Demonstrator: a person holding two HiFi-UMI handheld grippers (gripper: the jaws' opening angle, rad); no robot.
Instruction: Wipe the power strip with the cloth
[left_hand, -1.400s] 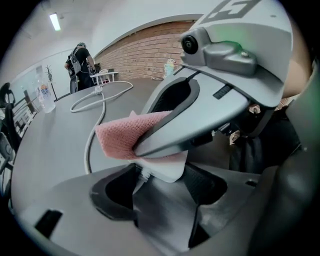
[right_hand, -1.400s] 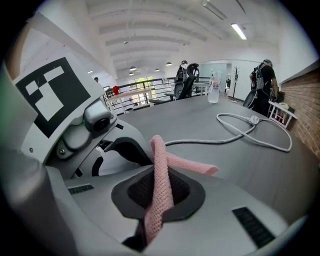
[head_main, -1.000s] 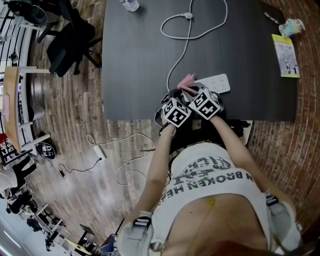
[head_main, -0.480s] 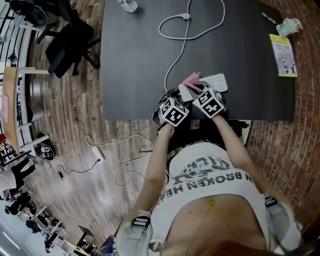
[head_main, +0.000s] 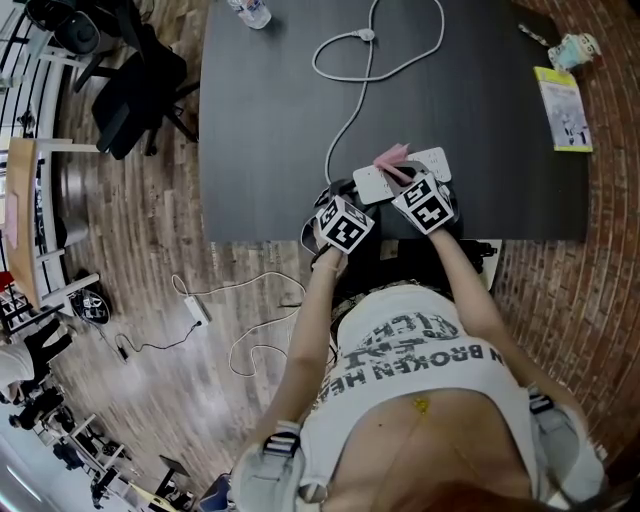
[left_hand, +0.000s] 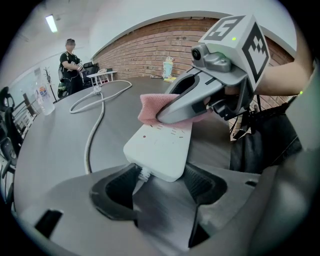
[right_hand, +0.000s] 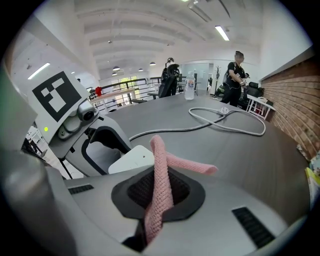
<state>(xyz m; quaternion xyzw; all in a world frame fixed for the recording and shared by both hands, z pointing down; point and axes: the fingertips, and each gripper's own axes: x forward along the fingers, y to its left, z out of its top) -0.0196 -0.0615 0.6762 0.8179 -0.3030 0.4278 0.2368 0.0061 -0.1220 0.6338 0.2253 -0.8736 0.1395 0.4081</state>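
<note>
Your left tool (left_hand: 160, 185) is clamped on the cord end of the strip (left_hand: 161, 145), one jaw against each long side. The white strip points away from that tool, out over the dark table (head_main: 270, 120). It sits close to the table's near edge, right in front of you. Can't tell if it's lying flat or lifted a bit at your end.

Your right tool (right_hand: 159, 197) has its jaws squeezed together on the pink cloth (right_hand: 160, 165). The cloth sticks up out of the jaws as a folded strand, with one loose end flopping off to the right. In the left gripper view that cloth is pressed onto the far end of the strip, tucked under the right tool's fingers (left_hand: 182, 105), so the two tools are near each other with the strip between them.

The white cord (head_main: 345, 120) leaves the strip at your left tool and runs away across the table into a big loop. A clear bottle (head_main: 248, 10) stands at the far edge, and a yellow-green booklet (head_main: 565, 108) lies well off to the right.
</note>
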